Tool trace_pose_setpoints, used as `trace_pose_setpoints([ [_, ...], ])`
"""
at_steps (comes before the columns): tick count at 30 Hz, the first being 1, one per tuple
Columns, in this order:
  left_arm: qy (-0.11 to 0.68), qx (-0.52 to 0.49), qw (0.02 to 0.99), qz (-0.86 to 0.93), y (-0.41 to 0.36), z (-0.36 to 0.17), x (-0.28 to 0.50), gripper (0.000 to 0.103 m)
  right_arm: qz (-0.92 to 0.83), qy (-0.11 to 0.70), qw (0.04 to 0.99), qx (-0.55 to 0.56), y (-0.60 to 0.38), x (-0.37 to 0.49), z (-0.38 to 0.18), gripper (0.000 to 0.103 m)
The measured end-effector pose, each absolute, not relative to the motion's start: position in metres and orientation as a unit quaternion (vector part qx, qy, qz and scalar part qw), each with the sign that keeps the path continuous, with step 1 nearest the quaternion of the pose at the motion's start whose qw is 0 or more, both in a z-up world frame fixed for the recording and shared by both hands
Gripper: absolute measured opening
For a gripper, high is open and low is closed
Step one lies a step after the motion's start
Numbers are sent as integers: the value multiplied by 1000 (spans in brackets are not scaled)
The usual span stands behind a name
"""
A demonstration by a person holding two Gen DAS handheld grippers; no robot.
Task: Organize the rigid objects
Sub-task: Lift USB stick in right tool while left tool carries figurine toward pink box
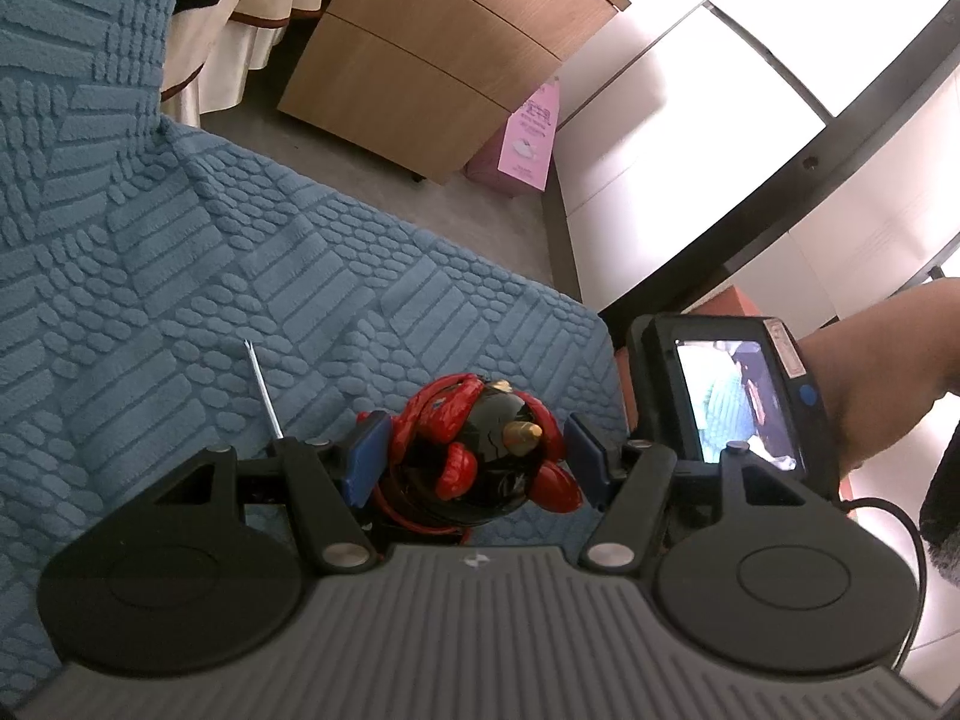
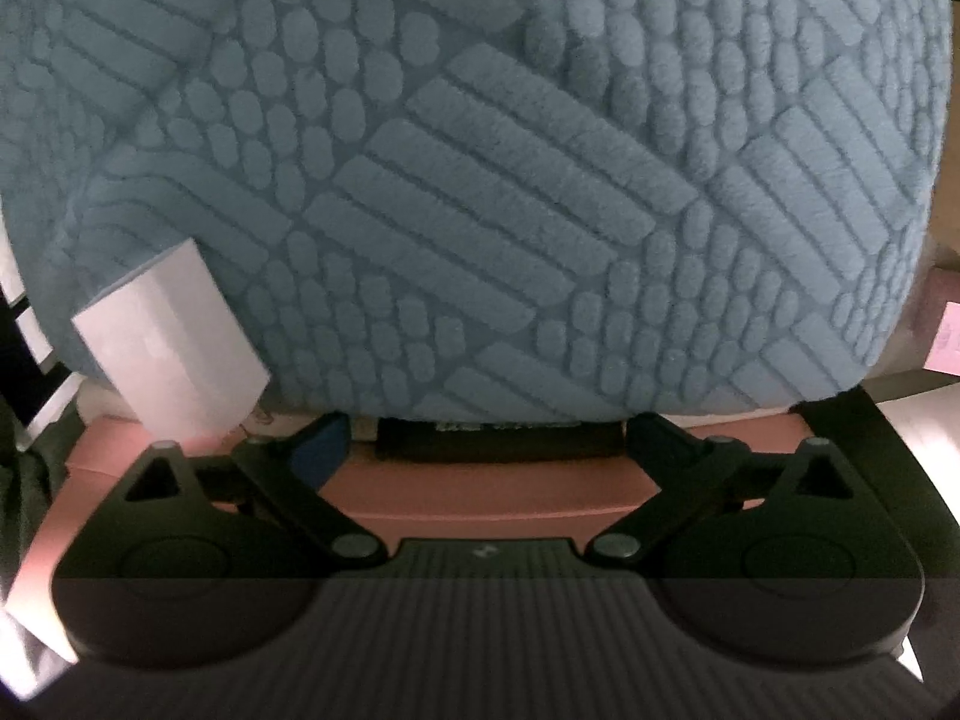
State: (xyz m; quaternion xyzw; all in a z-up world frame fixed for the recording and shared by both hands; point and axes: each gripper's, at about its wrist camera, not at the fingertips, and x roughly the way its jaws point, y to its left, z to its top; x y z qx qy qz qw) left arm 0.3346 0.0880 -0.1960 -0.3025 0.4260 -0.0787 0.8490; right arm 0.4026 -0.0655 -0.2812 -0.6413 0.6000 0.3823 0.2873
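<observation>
Glossy black-and-red figurine (image 1: pixel 480 456), plastic by its shine; rough, tufted blue cloth (image 1: pixel 180 276) beneath; thin metal rod (image 1: pixel 264 390) left; smooth wood-grain cabinet (image 1: pixel 444 60) far off.

Rigid objects on the blue textured cover.
Glossy black-and-red figurine (image 1: pixel 480 456) stands upright; thin metal screwdriver shaft (image 1: pixel 262 388) lies just beside it; white rectangular box (image 2: pixel 171 339) rests tilted at the cover's edge.

The red-and-black figure (image 1: pixel 480 456) has its lower part hidden behind the left tool's (image 1: pixel 477 456) body. The screwdriver's (image 1: pixel 263 390) handle is hidden too. In the right wrist view, the white box (image 2: pixel 171 342) is blurred, and a dark object (image 2: pixel 498 435) at the blue cover's (image 2: pixel 480 150) near edge cannot be identified.
</observation>
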Motion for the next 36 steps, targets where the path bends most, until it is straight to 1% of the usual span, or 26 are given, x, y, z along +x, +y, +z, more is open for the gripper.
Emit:
trace_pose_setpoints([
  [1,426,-303,849,-78,87,-196,334,69,382,600,285,-642,-65,403,-281,85],
  [11,426,-297,851,-80,84,-193,333,69,394,584,331,-627,-81,396,-262,85],
  [16,424,-291,854,-81,82,-191,328,69,397,566,353,-630,-92,387,-235,85],
  [22,420,-281,859,-86,78,-185,313,69,395,543,410,-618,-97,377,-194,85],
  [27,415,-257,868,-90,73,-178,297,69,404,524,479,-577,-101,369,-158,85],
  [29,412,-252,871,-88,73,-175,291,69,408,517,509,-554,-89,365,-146,85],
  [33,408,-255,872,-86,74,-171,282,69,412,500,591,-481,-84,355,-125,85],
  [36,408,-256,872,-83,75,-170,279,69,413,502,627,-431,-82,347,-123,85],
])
